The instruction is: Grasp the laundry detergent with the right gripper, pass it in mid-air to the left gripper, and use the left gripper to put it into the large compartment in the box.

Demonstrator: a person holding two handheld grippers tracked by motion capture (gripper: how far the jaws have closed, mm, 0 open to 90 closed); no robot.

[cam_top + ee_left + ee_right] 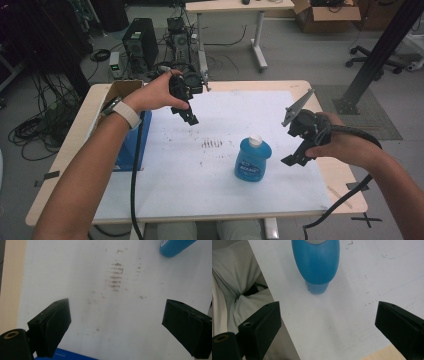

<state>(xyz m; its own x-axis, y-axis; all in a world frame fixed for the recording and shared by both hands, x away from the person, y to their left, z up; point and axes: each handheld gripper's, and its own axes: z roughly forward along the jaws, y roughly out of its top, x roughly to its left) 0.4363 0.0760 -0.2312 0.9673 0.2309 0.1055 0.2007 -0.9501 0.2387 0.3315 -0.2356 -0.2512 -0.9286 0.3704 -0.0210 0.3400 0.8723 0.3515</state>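
Observation:
A blue bottle (253,159) with a white cap stands upright on the white sheet (210,175) near the table's middle. Its base shows in the left gripper view (175,246) at the top right, and its body in the right gripper view (316,263) at the top. My left gripper (189,116) hangs above the sheet at the back left, open with nothing between its jaws (117,322). To the right of the bottle, my right gripper (295,156) is held open, a short way from it, also empty (328,325).
A blue box (131,145) and a cardboard box (120,90) sit at the table's left edge. Dark smudges (212,144) mark the sheet behind the bottle. Cables, a computer tower (140,42) and another desk stand on the floor beyond.

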